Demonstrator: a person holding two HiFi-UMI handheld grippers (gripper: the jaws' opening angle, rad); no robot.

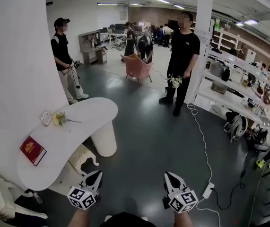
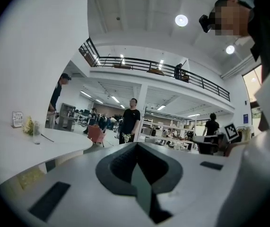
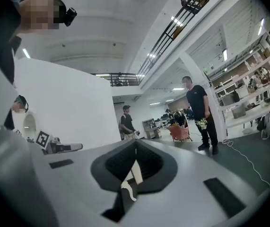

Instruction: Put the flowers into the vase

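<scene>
A yellow flower [image 1: 59,118] lies on the white curved table [image 1: 90,115] at the left, far ahead of both grippers. In the left gripper view the flower [image 2: 29,125] sits beside a small clear glass vase [image 2: 36,132]. A person in black stands across the floor with a bunch of white flowers [image 1: 175,81] in one hand; the bunch also shows in the gripper views [image 2: 126,137] [image 3: 201,123]. My left gripper [image 1: 93,178] [image 2: 137,144] and right gripper [image 1: 171,179] [image 3: 135,141] are held low and level over the dark floor. Both are shut with nothing in them.
On the table lie a red book [image 1: 32,150] and a small card [image 1: 46,117]. A second person [image 1: 66,60] stands behind the table. A pink chair [image 1: 137,67] is farther back. Shelves [image 1: 239,93] line the right side, and a white cable runs to a power strip [image 1: 207,190].
</scene>
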